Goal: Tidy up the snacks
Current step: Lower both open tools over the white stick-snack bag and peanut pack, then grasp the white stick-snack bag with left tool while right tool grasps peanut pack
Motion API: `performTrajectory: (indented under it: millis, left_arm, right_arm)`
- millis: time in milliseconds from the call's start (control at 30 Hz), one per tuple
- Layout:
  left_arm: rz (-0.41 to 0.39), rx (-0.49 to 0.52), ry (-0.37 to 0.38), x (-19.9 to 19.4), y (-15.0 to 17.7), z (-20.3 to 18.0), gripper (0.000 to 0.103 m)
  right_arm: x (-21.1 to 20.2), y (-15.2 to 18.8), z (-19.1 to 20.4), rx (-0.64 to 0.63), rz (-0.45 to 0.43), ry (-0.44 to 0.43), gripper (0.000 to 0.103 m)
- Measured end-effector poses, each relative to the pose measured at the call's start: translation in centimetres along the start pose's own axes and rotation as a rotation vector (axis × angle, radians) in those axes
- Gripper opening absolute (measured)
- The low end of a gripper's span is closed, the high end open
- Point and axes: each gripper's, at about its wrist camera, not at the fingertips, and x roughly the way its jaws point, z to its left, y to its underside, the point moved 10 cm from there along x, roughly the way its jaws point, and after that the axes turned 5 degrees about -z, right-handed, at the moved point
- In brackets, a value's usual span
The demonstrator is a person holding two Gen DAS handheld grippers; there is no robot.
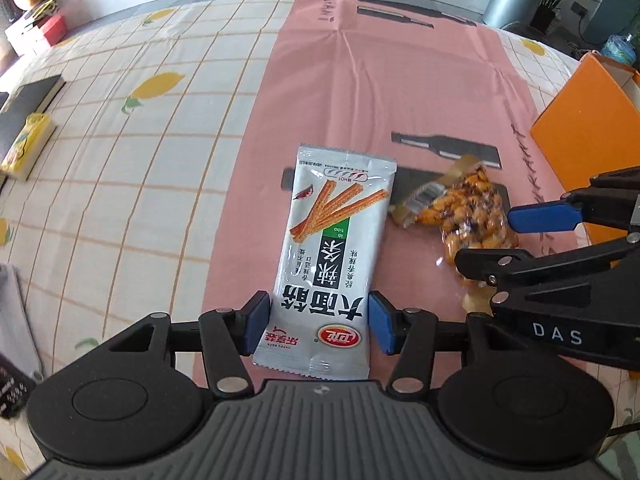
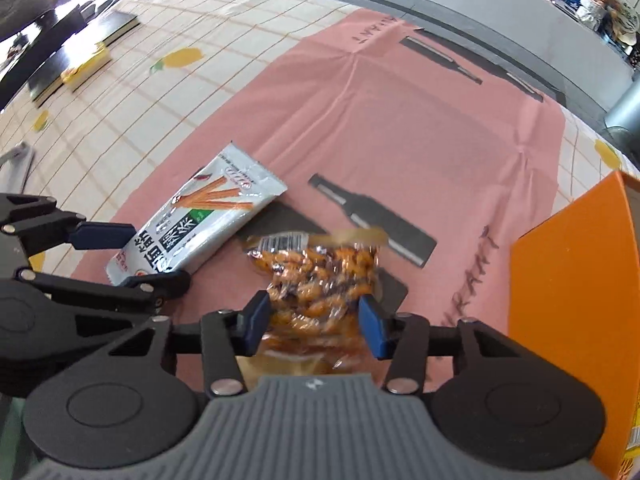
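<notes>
1. A yellow box (image 1: 25,146) lies far left on the lemon-print cloth (image 1: 152,128) covering the surface
2. The left gripper (image 1: 319,322) has its blue pads pressed against both long edges of the silver spicy-strip packet (image 1: 330,256), which lies on the pink sheet (image 1: 384,92)
3. Just right of it, the right gripper (image 2: 316,322) is clamped on the clear bag of orange snacks (image 2: 316,276)
4. An orange box (image 2: 572,292) stands at the far right
</notes>
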Motion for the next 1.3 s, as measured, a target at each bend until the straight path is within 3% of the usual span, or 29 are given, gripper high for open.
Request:
performTrajectory:
  millis: [167,433,600,667,833,1000,1300]
  left_arm:
    - [0.005,-0.001,-0.021,-1.1,2.2,0.1,0.061]
    - [-0.013,-0.075,0.000,-1.7,2.6,1.1,0.062]
    - [-0.033,-0.076,0.011,-1.8,2.5,1.2,0.070]
    - [-0.042,-0.081,0.033,-1.9,2.3,1.2,0.073]
    - [-0.101,-0.063,0.076,-2.5,1.4,0.9,0.081]
    - [-0.135,-0.021,0.099,-2.3,0.8,0.8,0.085]
    - [-0.123,0.023,0.111,-1.0,0.8,0.7,0.087]
  right_arm:
    - [-1.3,3.1,1.3,-0.021,-0.008,-0.019,0.047]
    - [-3.6,7.5,2.2,-0.065,-0.046,-0.019,0.047]
    - [-5.1,8.5,1.5,-0.027,-0.063,0.014,0.048]
    - [-5.8,8.1,1.0,0.033,-0.091,0.021,0.061]
    - [-5.8,7.1,-0.2,0.202,-0.096,0.072,0.078]
    - [-4.3,6.9,-0.8,0.352,-0.065,0.056,0.086]
    - [-2.5,6.7,-0.6,0.353,-0.073,0.049,0.092]
